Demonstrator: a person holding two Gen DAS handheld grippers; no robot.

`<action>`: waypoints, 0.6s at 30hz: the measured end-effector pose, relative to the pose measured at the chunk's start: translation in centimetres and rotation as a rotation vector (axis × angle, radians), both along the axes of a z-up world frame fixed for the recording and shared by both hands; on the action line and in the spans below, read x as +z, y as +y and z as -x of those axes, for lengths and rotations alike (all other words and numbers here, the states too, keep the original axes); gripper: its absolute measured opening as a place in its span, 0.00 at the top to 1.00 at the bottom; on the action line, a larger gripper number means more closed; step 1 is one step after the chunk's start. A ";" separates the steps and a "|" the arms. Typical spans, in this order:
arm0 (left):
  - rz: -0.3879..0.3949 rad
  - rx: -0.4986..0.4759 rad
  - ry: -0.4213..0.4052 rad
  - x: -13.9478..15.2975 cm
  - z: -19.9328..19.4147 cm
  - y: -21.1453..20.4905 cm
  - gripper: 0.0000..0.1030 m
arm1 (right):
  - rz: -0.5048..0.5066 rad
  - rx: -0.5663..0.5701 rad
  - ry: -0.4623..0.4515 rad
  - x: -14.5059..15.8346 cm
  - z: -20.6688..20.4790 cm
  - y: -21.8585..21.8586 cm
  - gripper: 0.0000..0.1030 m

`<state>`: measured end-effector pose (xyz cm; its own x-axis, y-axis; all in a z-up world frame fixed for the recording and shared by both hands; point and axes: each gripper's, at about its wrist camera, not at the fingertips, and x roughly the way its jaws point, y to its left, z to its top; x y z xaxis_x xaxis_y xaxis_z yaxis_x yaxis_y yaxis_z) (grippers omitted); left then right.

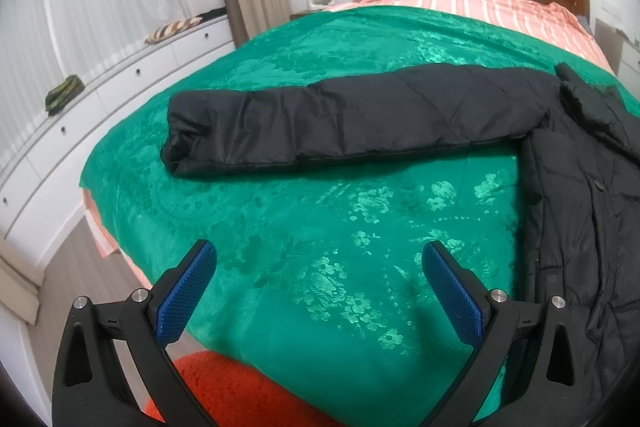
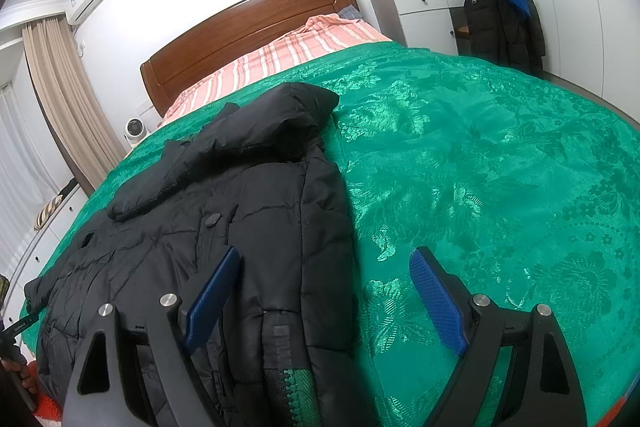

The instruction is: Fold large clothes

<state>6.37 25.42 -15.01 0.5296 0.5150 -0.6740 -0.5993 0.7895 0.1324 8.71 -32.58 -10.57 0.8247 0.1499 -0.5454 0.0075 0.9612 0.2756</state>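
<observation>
A black puffer jacket point(image 2: 224, 211) lies flat on the green bedspread point(image 2: 480, 167), hood toward the headboard. In the left wrist view its left sleeve point(image 1: 340, 119) stretches straight out to the left across the bedspread point(image 1: 280, 247), and the jacket body point(image 1: 580, 207) is at the right. My left gripper point(image 1: 320, 279) is open and empty, hovering over bare bedspread in front of the sleeve. My right gripper point(image 2: 324, 291) is open and empty, above the jacket's right front edge near the hem and zipper point(image 2: 296, 387).
A wooden headboard point(image 2: 248, 27) and striped pink sheet point(image 2: 280, 55) are at the far end. White drawers point(image 1: 100, 99) line the left wall under curtains. A nightstand point(image 2: 424, 15) and a hanging dark coat point(image 2: 500, 19) stand at the right. An orange fuzzy item point(image 1: 232, 387) is at the bed's near edge.
</observation>
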 end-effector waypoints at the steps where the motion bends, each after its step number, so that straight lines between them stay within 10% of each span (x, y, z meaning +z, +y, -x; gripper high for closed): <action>1: 0.000 0.000 0.000 0.0 0.0 0.0 0.00 | 0.000 0.000 0.000 0.0 0.0 0.0 0.16; 18: -0.004 -0.002 0.004 -0.1 -0.1 0.0 0.00 | 0.000 0.000 0.001 0.0 0.0 0.0 0.16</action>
<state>6.46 25.45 -15.13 0.5282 0.5163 -0.6741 -0.5972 0.7903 0.1374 8.68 -32.54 -10.56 0.8240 0.1497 -0.5465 0.0081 0.9613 0.2755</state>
